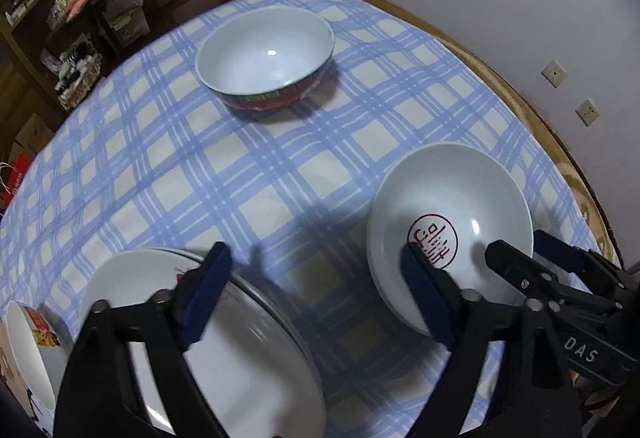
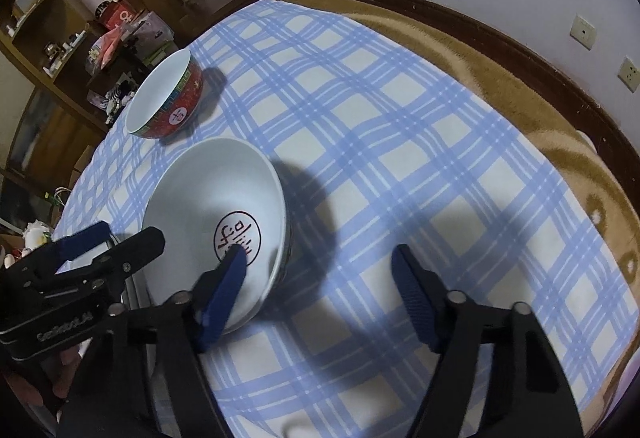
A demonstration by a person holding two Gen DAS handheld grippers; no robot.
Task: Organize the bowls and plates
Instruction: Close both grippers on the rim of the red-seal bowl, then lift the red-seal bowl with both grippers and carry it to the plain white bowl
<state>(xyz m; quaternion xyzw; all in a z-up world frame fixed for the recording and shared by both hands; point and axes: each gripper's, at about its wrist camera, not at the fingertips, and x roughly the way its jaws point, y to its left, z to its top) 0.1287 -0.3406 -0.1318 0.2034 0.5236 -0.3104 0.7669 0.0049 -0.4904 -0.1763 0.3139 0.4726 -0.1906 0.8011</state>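
Stamped bowl (image 2: 216,222) rim between parted right gripper (image 2: 320,282) fingers; left gripper (image 1: 316,278) parted, astride plate (image 1: 224,350) edge

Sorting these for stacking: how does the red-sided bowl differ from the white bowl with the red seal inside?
The red-sided bowl has a red patterned outside with a banded rim and a plain white inside; the seal bowl carries a round red seal on its inner bottom. The red-sided bowl looks deeper with steeper walls, the seal bowl shallower and wider. The red-sided bowl stands alone, while a hand-held gripper's finger reaches over the seal bowl. Both sit upright and empty on the checked cloth.
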